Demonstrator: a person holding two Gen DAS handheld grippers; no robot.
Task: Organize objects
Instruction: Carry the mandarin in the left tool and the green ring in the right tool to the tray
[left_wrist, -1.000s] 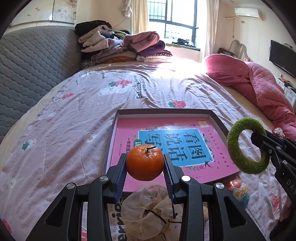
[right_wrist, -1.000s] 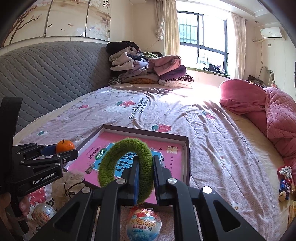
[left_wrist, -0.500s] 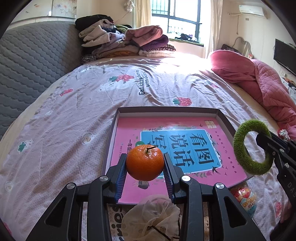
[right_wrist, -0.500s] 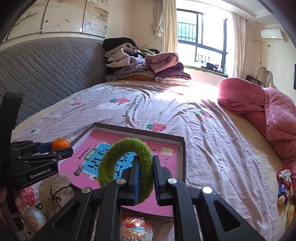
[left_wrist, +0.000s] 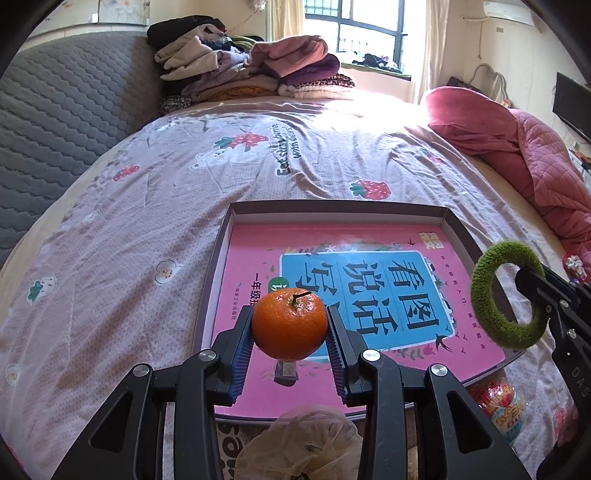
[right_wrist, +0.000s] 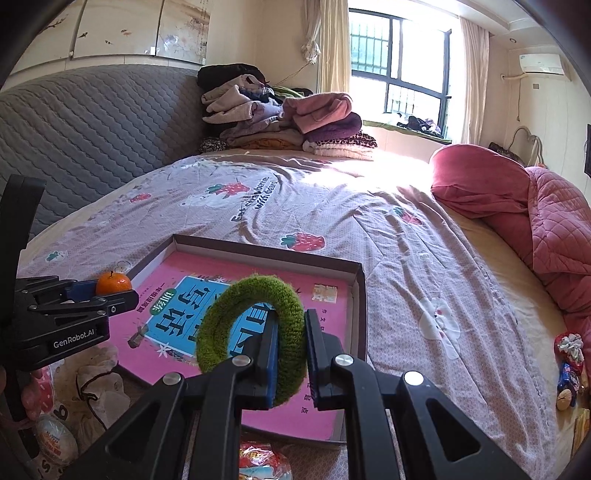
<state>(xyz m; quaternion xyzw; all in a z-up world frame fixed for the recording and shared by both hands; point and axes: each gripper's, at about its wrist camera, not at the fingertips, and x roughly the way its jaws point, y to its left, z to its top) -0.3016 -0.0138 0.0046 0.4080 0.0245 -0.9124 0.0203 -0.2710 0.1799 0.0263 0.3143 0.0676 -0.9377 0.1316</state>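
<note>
My left gripper (left_wrist: 290, 334) is shut on an orange tangerine (left_wrist: 289, 328) and holds it above the near left part of a shallow dark box (left_wrist: 332, 208) with a pink book (left_wrist: 255, 251) lying in it. My right gripper (right_wrist: 291, 350) is shut on a fuzzy green ring (right_wrist: 251, 295) and holds it above the box's near right part (right_wrist: 356, 295). The ring (left_wrist: 491, 295) also shows at the right of the left wrist view, the tangerine (right_wrist: 113, 283) at the left of the right wrist view.
The box lies on a bed with a strawberry-print sheet (left_wrist: 295, 147). A cream drawstring pouch (left_wrist: 299, 439) and a red snack packet (left_wrist: 498, 398) lie at its near edge. Folded clothes (left_wrist: 251, 74) are stacked at the far end, a pink quilt (left_wrist: 517, 147) at right.
Both grippers have moved forward over the box with their objects still held. The pouch and snack packet have slid toward the bottom of the views.
</note>
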